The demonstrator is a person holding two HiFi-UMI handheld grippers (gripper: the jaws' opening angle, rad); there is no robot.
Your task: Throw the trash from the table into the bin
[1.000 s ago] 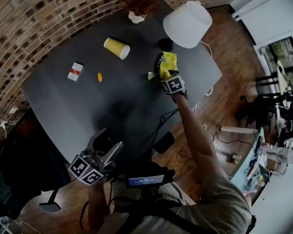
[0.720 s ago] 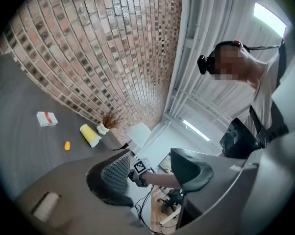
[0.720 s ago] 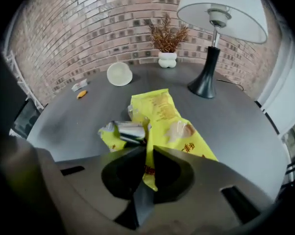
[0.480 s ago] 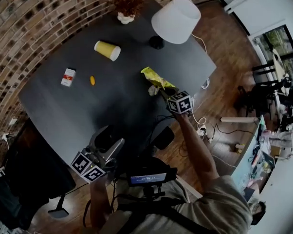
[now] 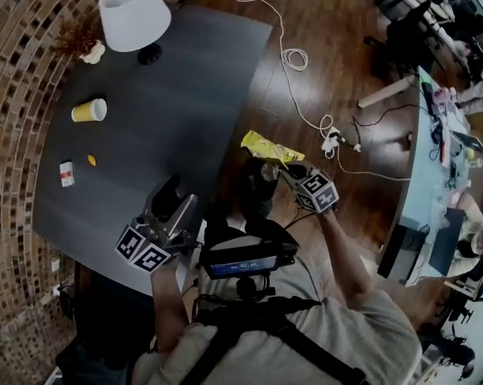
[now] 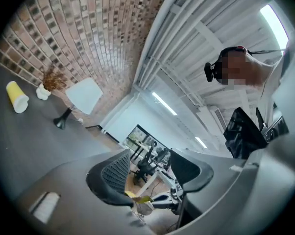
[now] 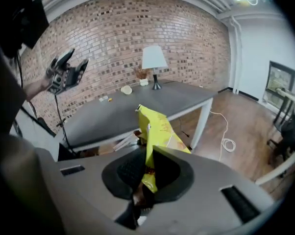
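Observation:
A crumpled yellow snack wrapper (image 5: 269, 147) hangs clear of the dark table (image 5: 177, 95), out past its near right edge and over the wooden floor. My right gripper (image 5: 283, 167) is shut on it. In the right gripper view the wrapper (image 7: 155, 129) sticks up from between the closed jaws (image 7: 148, 168). On the table lie a yellow paper cup (image 5: 89, 111) on its side, a small orange scrap (image 5: 91, 160) and a red-and-white packet (image 5: 66, 173). My left gripper (image 5: 173, 203) is over the table's near edge, jaws a little apart and empty (image 6: 150, 175).
A white lamp (image 5: 135, 13) and a small dried plant (image 5: 81, 42) stand at the table's far end. White cables (image 5: 306, 95) trail over the floor. A dark shape (image 5: 256, 189) sits just under the wrapper by the table edge. Desks and chairs (image 5: 434, 135) fill the right.
My right gripper has pulled the yellow wrapper off the table, toward me and out over the floor. The head view has swung right. My left gripper has shifted a little along the near edge.

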